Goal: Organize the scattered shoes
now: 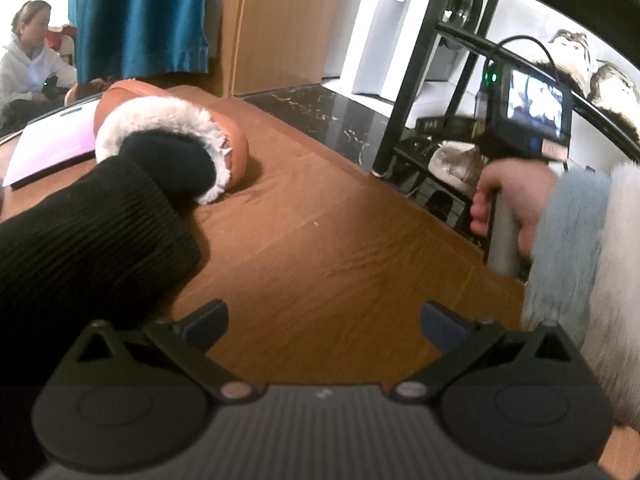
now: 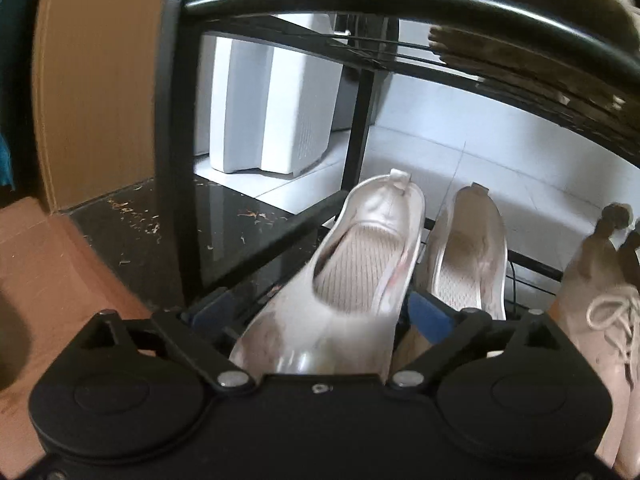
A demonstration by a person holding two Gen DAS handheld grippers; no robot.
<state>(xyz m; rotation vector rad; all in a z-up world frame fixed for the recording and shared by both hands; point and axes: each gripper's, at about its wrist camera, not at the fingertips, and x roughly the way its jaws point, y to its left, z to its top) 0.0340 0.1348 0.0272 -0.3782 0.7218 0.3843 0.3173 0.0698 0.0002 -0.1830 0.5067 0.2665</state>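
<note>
Shoe rack (image 2: 360, 128), lower shelf: white slip-on (image 2: 352, 276), mate (image 2: 468, 256), laced sneaker (image 2: 592, 304) | right gripper (image 2: 320, 312): clamped on slip-on | left gripper (image 1: 324, 320): wide apart, empty | floor: fur-lined slipper (image 1: 168, 128)

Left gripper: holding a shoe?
No. The left gripper is open over bare wood floor; the slipper lies ahead.

Tan-orange slipper (image 1: 172, 128) w/ white fleece trim, black ribbed sleeve (image 1: 92, 232) inside. Warm brown wood-grain floor (image 1: 320, 240); black stone strip (image 1: 344, 116) w/ gold flecks. Teal curtain (image 1: 136, 16). Pale pinkish-white slip-on (image 2: 344, 280), beige knit insole; matching one (image 2: 468, 256) beside. Beige lace-up sneaker (image 2: 592, 312). Black metal rack (image 2: 360, 0). White floor tiles (image 2: 460, 152).
</note>
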